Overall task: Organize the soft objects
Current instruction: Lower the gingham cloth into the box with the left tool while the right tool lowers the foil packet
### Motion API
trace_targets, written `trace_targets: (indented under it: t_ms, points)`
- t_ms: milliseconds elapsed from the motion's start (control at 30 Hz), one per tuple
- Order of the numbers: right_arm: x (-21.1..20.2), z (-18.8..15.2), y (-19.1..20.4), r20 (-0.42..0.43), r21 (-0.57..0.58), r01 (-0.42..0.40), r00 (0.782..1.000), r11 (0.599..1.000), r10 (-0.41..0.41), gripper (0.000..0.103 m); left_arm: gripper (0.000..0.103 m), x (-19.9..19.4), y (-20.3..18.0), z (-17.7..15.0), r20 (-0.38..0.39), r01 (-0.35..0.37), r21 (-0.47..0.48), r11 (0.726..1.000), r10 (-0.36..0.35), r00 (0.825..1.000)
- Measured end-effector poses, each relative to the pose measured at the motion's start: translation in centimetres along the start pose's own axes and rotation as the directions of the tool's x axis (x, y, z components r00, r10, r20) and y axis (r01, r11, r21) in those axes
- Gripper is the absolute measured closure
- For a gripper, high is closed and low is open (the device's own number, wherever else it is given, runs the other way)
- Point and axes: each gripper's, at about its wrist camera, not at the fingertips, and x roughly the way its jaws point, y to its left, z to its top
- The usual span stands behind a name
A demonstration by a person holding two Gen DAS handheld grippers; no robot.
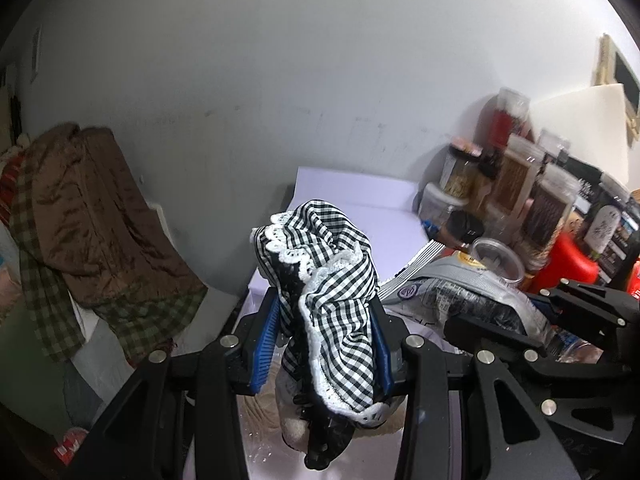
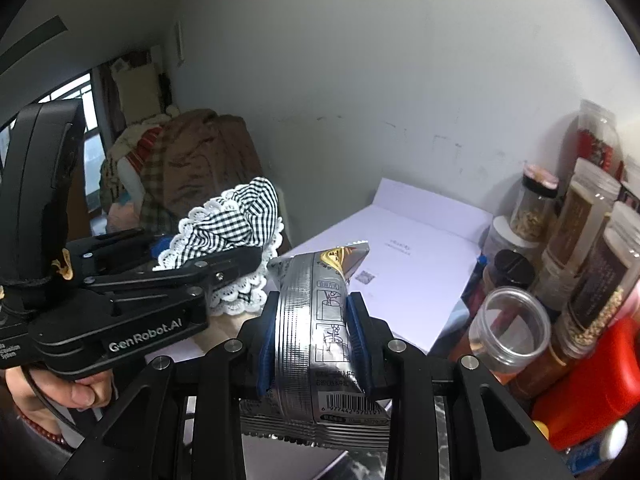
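Note:
A black-and-white checked cloth with white lace trim is bunched between the blue pads of my left gripper, which is shut on it. Seen from the right wrist, the same cloth sticks out of the left gripper at the left. My right gripper is shut on a silver foil snack packet with a barcode, held upright. That packet shows at the right of the left wrist view. Both are held above a white box lid.
Jars and bottles with a clear plastic cup and a red container crowd the right. A brown jacket over checked fabric lies heaped at the left. A grey wall stands behind. A hand holds the left gripper's handle.

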Motion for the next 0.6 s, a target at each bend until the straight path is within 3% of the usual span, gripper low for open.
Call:
trace_targets:
  t_ms: [233, 600]
  points:
    - [3.0, -1.1, -1.0, -0.055, 0.012, -0.007, 0.998, 1.0, 0.008, 0.071, 0.062, 4.1, 0.4, -1.6, -0.117, -0.02, 0.021, 1.0, 0.022, 0.993]
    - [5.8, -2.4, -2.6, -0.139, 0.077, -0.033, 0.989, 0.996, 0.043, 0.071, 0.062, 7.8, 1.1, -2.9, -0.237, -0.044, 0.004, 0.999, 0.044, 0.97]
